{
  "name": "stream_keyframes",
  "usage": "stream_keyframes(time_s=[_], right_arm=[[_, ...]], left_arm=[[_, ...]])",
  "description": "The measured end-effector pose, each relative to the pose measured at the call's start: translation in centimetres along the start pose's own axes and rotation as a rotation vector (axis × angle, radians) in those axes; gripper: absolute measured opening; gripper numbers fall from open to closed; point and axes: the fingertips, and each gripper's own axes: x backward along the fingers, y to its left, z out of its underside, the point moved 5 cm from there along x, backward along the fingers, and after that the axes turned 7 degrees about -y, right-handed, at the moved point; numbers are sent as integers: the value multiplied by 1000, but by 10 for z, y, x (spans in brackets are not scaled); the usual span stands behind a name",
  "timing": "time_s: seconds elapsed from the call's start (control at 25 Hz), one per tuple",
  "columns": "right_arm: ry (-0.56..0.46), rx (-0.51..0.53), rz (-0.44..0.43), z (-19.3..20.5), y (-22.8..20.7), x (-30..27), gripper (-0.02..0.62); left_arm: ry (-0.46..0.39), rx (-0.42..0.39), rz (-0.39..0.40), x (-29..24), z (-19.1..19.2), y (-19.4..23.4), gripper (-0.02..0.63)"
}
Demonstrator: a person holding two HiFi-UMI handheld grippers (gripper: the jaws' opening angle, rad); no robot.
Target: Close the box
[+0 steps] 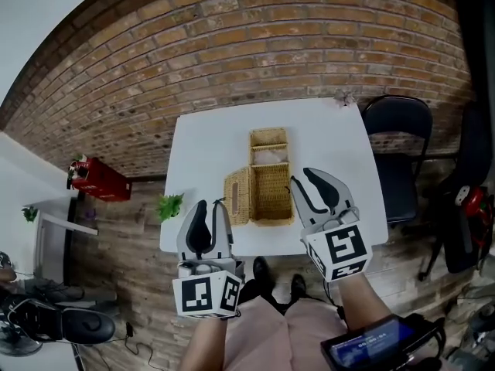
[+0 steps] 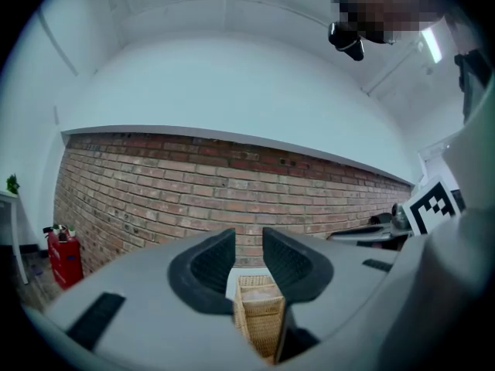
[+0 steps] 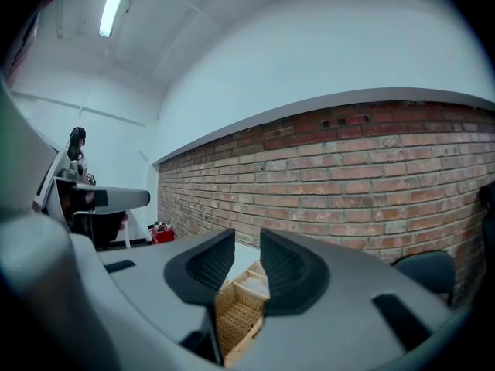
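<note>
The wicker box [image 1: 272,193] sits open near the middle of the white bench [image 1: 205,141], its side flap [image 1: 237,196] folded out flat to the left and its far flap [image 1: 268,139] lying back toward the brick wall. The left tongs [image 1: 210,209] hover at the near edge of the bench, just beside the side flap, with the pads apart and nothing between them. The right tongs [image 1: 300,178] hang just off the box's right wall, also parted and empty, touching nothing as far as I can see. From where I stand, the closing has not begun, and I judge the side flap to be the sensible first piece. The left tongs would do best to slip one pad under its free outer edge, lift it and swing it over the opening on its hinge. The right tongs could meanwhile press on the box's right rim so the light basket does not skid. The weave looks springy, so a slow sweep and a gentle press at the end seem wiser than a pinch.
</note>
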Motion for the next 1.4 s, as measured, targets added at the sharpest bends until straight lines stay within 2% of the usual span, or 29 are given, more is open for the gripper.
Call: stream_keyframes(time_s=[0.24, 0.56, 0.76, 1.28, 1.36, 1.4], right_arm=[[55, 13, 12, 8, 12, -28, 106], [129, 15, -21, 25, 32, -42, 106], [203, -5, -55, 54, 45, -41, 106], [342, -38, -98, 131, 56, -23, 106], [357, -40, -103, 139, 57, -22, 106], [361, -40, -105, 141, 58, -21, 106]], left_arm=[[41, 31, 10, -15, 18, 31, 115], [172, 115, 5, -7, 69, 53, 116], [275, 195, -21, 14, 111, 53, 117], [445, 347, -82, 57, 200, 38, 124], [451, 399, -91, 60, 207, 37, 127], [449, 462, -98, 61, 209, 37, 129]])
